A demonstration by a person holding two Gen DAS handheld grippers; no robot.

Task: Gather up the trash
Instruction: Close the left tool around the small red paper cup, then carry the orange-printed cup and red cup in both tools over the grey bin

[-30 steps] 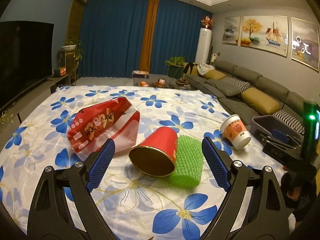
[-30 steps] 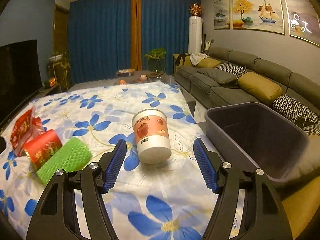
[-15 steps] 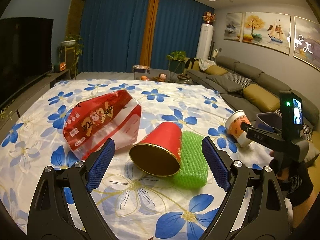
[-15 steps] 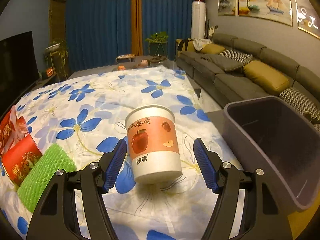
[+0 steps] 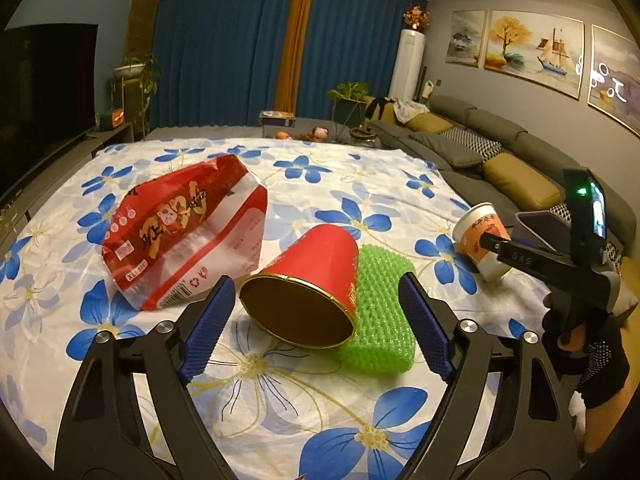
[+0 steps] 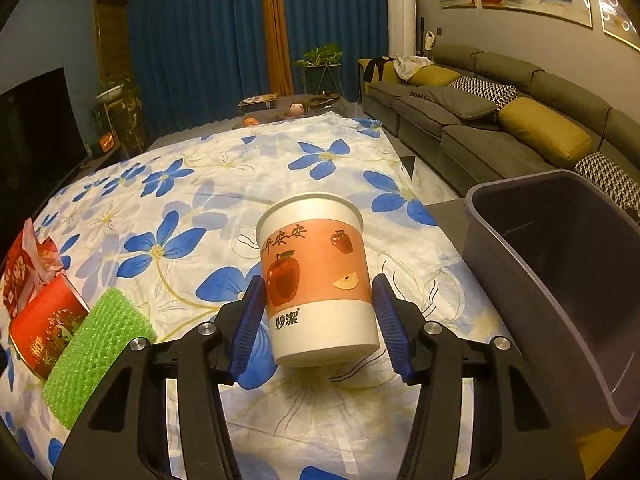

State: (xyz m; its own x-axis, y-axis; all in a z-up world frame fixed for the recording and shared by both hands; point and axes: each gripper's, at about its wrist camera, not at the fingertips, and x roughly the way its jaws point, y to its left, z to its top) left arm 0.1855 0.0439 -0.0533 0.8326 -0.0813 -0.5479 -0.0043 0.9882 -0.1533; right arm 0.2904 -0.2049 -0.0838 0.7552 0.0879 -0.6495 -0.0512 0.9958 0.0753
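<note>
A paper cup (image 6: pixel 316 280) with an apple print stands on the flowered cloth (image 6: pixel 192 184). My right gripper (image 6: pixel 318 320) is closing round it, and the pad tips touch its two sides. A red cup (image 5: pixel 312 276) lies on its side with its mouth toward me, and a green foam net (image 5: pixel 380 308) lies against it. Both sit between the fingers of my left gripper (image 5: pixel 316 320), whose jaws are closing a little and touch neither. A red snack bag (image 5: pixel 180 232) lies to their left.
A dark grey bin (image 6: pixel 500 240) stands off the cloth's right edge, close to the paper cup. A gloved hand (image 5: pixel 592 360) holds the right gripper's handle. A grey sofa (image 6: pixel 500 132) runs along the right wall. A television (image 5: pixel 44 96) is on the left.
The right gripper came forward until the paper cup sat between its fingers, then its jaws narrowed onto it. The left gripper moved slightly closer to the red cup and narrowed a little.
</note>
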